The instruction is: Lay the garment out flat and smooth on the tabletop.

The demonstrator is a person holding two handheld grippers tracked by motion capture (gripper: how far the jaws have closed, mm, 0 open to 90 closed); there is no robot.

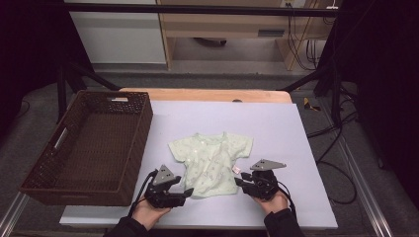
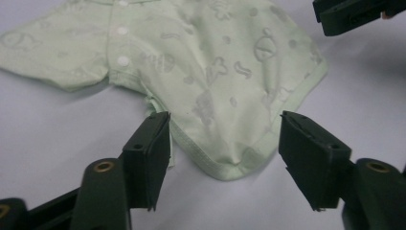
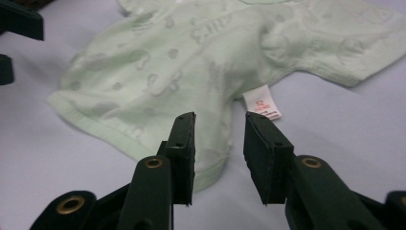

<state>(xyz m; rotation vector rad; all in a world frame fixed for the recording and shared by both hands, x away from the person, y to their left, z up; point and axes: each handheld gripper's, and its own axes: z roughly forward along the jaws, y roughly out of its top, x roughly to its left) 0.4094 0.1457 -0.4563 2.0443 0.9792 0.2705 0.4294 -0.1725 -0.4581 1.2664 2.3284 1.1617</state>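
My left gripper (image 1: 185, 191) and right gripper (image 1: 238, 180) both stand spread at the hem corners of the shirt (image 1: 211, 160), pinching nothing, which lies flat on the mat (image 1: 276, 128) beside the basket (image 1: 91, 148).

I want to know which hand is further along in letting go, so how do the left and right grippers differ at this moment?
The left gripper has its jaws wide apart, straddling the hem corner of the green baby shirt; the right gripper has a narrower gap, near the white label. The left gripper sits at the shirt's lower left corner, the right gripper at its lower right side. Both are open, with no pad pressing on the cloth.
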